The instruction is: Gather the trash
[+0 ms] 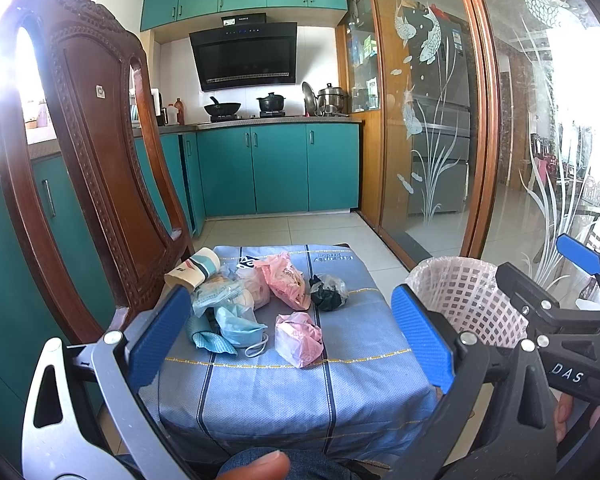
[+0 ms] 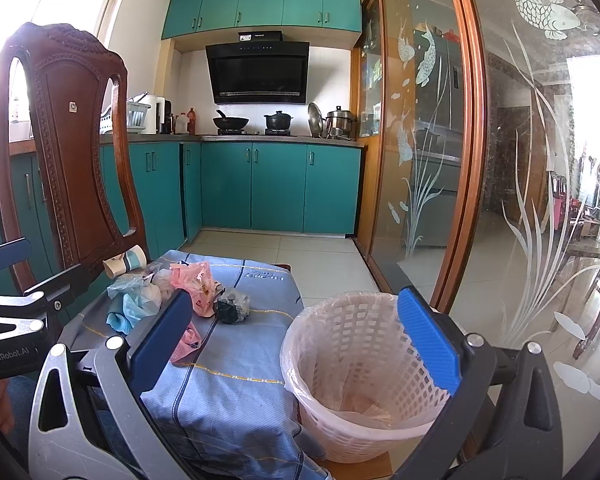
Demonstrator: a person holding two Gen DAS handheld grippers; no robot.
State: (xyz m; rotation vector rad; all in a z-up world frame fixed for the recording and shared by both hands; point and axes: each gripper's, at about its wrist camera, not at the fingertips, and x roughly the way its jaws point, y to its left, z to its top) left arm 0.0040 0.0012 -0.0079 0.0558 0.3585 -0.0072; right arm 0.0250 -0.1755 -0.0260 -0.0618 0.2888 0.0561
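In a teal-cabinet kitchen, two hand-held grippers hover over a blue striped cloth (image 1: 284, 392) spread across a low surface beside a carved wooden chair (image 1: 96, 152). The left gripper (image 1: 288, 336) has its blue-padded jaws spread wide and grasps nothing; a thumb tip shows at the bottom edge of its camera view. The right gripper (image 2: 304, 344) is likewise wide open and empty, its jaws framing a white lattice wastebasket (image 2: 364, 384) lined with a thin plastic bag, which stands just to the right of the cloth-covered surface. The trash lies in a loose cluster on the far left part of the cloth: nearest, a crumpled pink plastic bag (image 1: 298, 338) and a light blue face mask (image 1: 236, 330) with its ear loop trailing, next to a folded teal rag (image 1: 208, 338); behind them a second, larger pink bag (image 1: 286, 286), a small clear bag holding something dark (image 1: 328, 292), clear wrappers (image 1: 220, 292), and a paper cup (image 1: 194, 270) tipped on its side close to the chair. Beyond the cloth, pale floor tiles run to the counter, where a black wok (image 1: 222, 109), a dark lidded pot (image 1: 271, 102) and steel cookware sit under a black range hood (image 1: 244, 56). A glass sliding door (image 2: 520, 184) etched with fish and reeds fills the right side.
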